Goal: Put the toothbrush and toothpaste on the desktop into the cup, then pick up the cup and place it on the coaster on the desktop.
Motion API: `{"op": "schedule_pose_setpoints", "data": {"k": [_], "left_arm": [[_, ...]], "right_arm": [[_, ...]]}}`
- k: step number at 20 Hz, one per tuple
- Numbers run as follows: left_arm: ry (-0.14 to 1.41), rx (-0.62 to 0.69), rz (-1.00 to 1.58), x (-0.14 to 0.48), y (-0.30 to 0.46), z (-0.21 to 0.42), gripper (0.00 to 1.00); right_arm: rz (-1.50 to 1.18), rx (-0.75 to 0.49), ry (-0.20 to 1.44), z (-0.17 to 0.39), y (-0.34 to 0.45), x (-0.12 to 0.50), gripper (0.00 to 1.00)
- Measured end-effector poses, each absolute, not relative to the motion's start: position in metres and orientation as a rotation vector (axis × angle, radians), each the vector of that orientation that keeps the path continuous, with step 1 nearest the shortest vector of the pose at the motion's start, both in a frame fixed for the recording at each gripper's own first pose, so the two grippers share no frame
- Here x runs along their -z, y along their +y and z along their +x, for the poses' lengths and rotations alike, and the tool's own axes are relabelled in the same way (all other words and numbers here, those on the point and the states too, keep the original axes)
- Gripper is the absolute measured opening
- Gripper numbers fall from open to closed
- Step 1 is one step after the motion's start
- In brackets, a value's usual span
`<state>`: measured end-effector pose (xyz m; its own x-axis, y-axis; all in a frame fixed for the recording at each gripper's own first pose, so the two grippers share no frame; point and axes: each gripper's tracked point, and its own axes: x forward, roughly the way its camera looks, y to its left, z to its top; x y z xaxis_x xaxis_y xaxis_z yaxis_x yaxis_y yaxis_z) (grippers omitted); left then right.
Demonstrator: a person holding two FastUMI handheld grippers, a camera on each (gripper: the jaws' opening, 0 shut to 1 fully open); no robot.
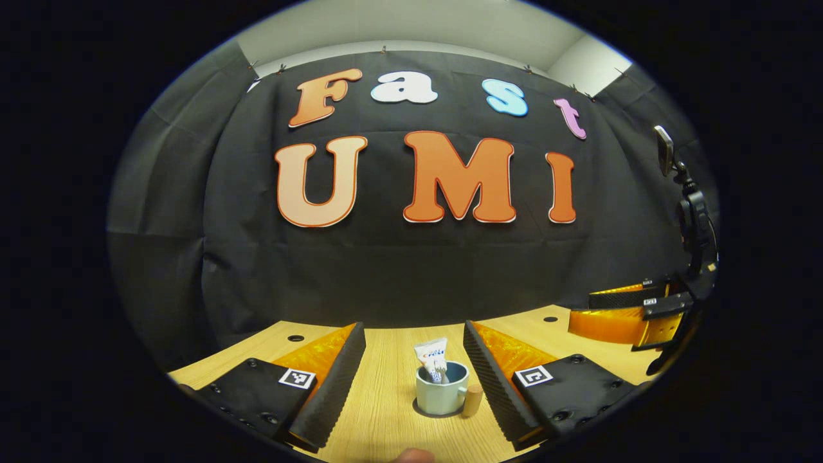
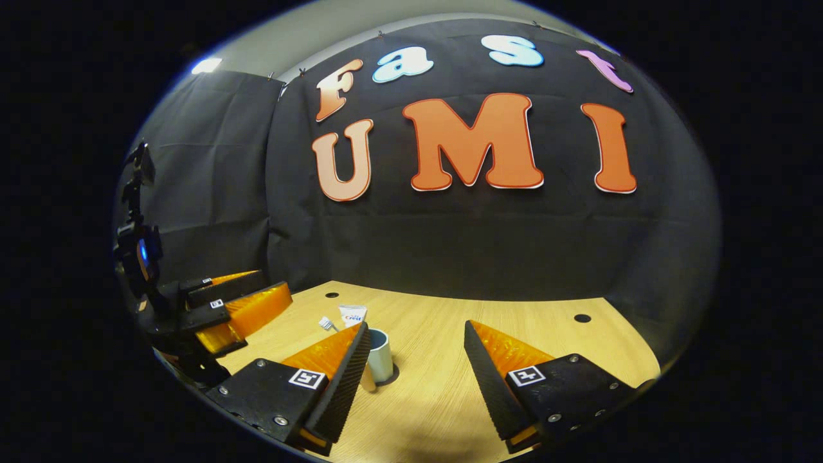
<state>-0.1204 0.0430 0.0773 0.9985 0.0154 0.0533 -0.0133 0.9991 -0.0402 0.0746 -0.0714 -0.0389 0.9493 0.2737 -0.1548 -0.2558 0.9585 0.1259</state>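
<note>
- Both fingers of the left gripper spread wide at the bottom of the left gripper view, gripping nothing.
- Between them, low centre, the cup stands on the dark coaster on the desktop, toothpaste and toothbrush upright inside.
- In the right gripper view, the right gripper is also wide and empty; the cup sits lower left, beside its left finger.

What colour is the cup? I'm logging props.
Pale grey-green outside, blue inside: the cup, best in the left gripper view.
</note>
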Motion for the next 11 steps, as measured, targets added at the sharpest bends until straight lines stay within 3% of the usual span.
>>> {"op": "schedule_pose_setpoints", "data": {"k": [11], "left_arm": [[-0.053,-0.042,-0.093,-0.084,0.052,-0.109,1.00]], "right_arm": [[0.020,-0.180,0.091,0.084,-0.090,0.037,0.92]]}}
